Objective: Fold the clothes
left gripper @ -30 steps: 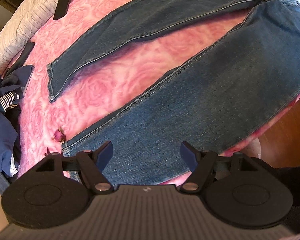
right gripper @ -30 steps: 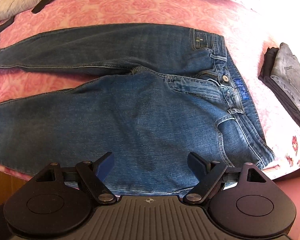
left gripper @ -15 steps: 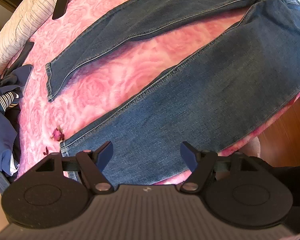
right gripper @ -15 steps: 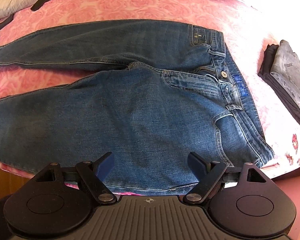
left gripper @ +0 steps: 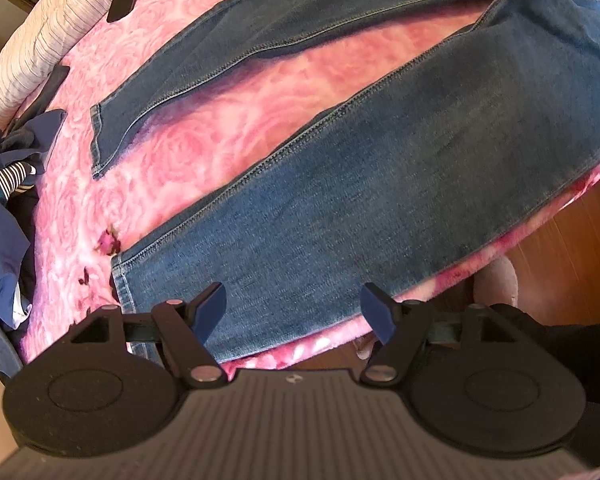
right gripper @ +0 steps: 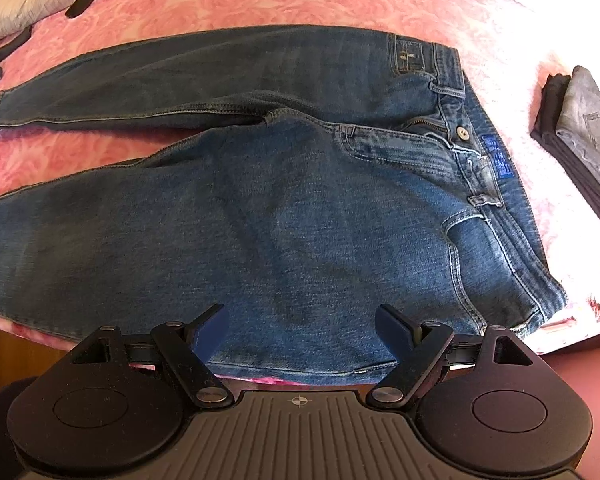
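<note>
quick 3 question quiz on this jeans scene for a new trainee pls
1. True or false: the left tongs are shut on the hem of the blue jeans.
2. Multiple choice: where does the folded grey garment lie relative to the jeans' waistband in the right wrist view? A) to its left B) to its right C) on top of it
3. Fill in: the two legs of the jeans lie ____ on the pink blanket, with blanket showing between them.

Key: 1 false, both the left and the right tongs are open and hold nothing; 2 B; 3 apart.
</note>
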A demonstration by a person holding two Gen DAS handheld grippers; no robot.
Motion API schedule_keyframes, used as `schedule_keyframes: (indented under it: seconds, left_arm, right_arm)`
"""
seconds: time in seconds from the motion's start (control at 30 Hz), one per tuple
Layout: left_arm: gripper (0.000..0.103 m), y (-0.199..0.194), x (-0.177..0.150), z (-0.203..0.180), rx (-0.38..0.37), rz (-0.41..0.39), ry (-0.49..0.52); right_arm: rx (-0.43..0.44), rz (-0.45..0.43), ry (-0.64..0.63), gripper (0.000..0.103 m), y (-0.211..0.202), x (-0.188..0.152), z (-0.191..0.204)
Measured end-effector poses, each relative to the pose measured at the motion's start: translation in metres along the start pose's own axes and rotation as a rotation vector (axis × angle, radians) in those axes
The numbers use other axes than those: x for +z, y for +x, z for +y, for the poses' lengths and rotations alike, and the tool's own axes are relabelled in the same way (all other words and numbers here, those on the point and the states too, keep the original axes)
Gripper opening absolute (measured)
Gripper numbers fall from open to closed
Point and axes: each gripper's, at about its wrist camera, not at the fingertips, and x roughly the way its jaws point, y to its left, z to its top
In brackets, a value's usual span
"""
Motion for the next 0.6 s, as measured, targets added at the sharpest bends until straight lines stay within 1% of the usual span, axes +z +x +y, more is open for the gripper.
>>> schedule_keyframes:
  seconds: [0.1,0.23,0.37,0.47,0.6]
  left_arm:
    - [0.071,0.0,-0.003,-0.001,0.002,-0.003,0.002]
    - [0.071,0.002,-0.008,-0.002,0.005,0.013,0.01]
    - [0.071,0.007,-0.01,-0.001,0.0,0.054,0.007]
    - [0.071,0.014,-0.012,0.004,-0.021,0.088,-0.011]
    - [0.071,0.023,-0.017,0.014,-0.052,0.095,-0.035]
  right_arm:
    - [0.006,0.004,0.001,0.083,0.001,-0.001,0.0]
    - [0.02,0.006,-0.015,0.083,0.004,-0.001,0.004]
    - [0.025,0.02,-0.058,0.083,0.006,-0.001,0.011]
    - [0.015,0.033,-0.077,0.083,0.007,0.0,0.018]
    - [-0.002,0.051,-0.097,0.083,0.007,0.006,0.031]
